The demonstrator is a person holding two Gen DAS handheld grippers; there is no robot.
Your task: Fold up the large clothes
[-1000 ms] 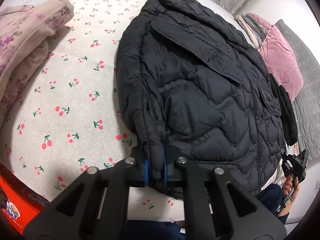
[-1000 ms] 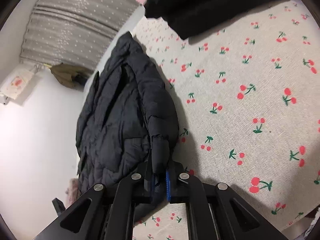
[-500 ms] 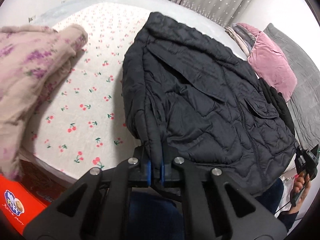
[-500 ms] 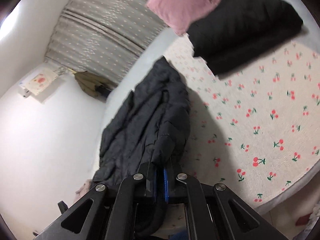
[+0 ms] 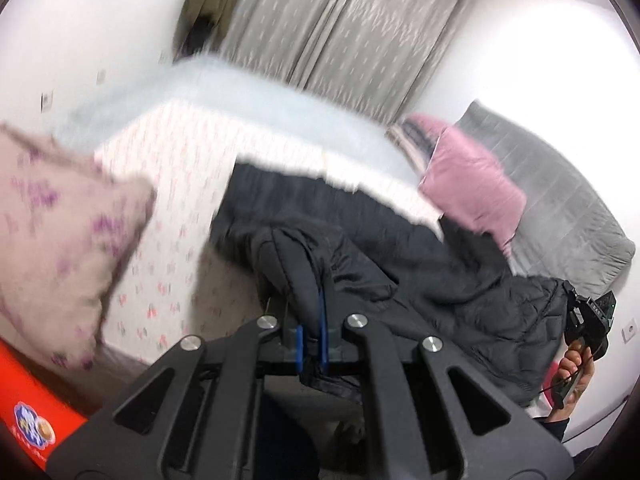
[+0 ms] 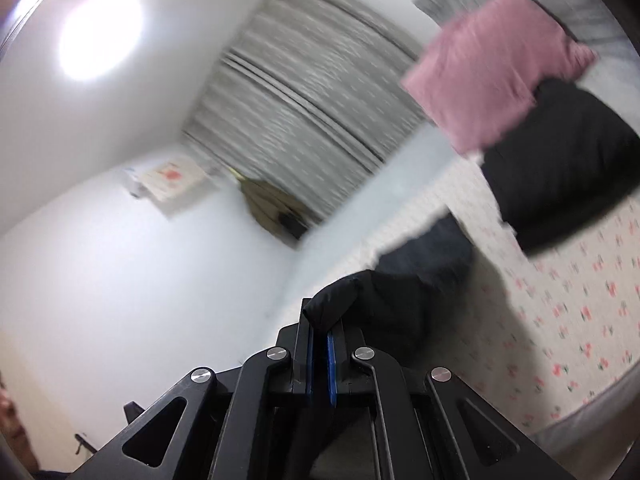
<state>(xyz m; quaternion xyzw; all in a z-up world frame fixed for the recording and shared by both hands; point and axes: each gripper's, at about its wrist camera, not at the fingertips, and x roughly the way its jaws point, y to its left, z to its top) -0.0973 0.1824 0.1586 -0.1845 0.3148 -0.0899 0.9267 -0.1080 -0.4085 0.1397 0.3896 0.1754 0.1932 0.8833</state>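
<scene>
The jacket [image 5: 420, 268] is black, quilted and puffy, its stitched channels creasing into soft folds where it hangs slack between the two grippers; its far part lies on the bed, the near hem raised off it. The left gripper [image 5: 312, 340] is pinched nearly closed on a thick roll of the hem, the fabric squeezed between its blue pads [image 5: 299, 344] and bulging above them. The right gripper [image 6: 319, 360] is likewise clamped narrow on the other end of the hem, a rounded wad of padding pushing up out of its blue pads [image 6: 331, 364]; in the left view it [image 5: 588, 320] shows at the far right, gripped by a hand [image 5: 572, 364]. The sheet [image 5: 168, 216] is pale woven cloth printed with small red cherries. A pink velvety cushion [image 5: 472, 184] sits near the grey quilted blanket [image 5: 568, 208], and a folded black garment [image 6: 560, 168] lies just beside the cushion. A beige floral cloth [image 5: 52, 216] is heaped at the left edge. Grey pleated curtains [image 5: 340, 28] hang behind.
</scene>
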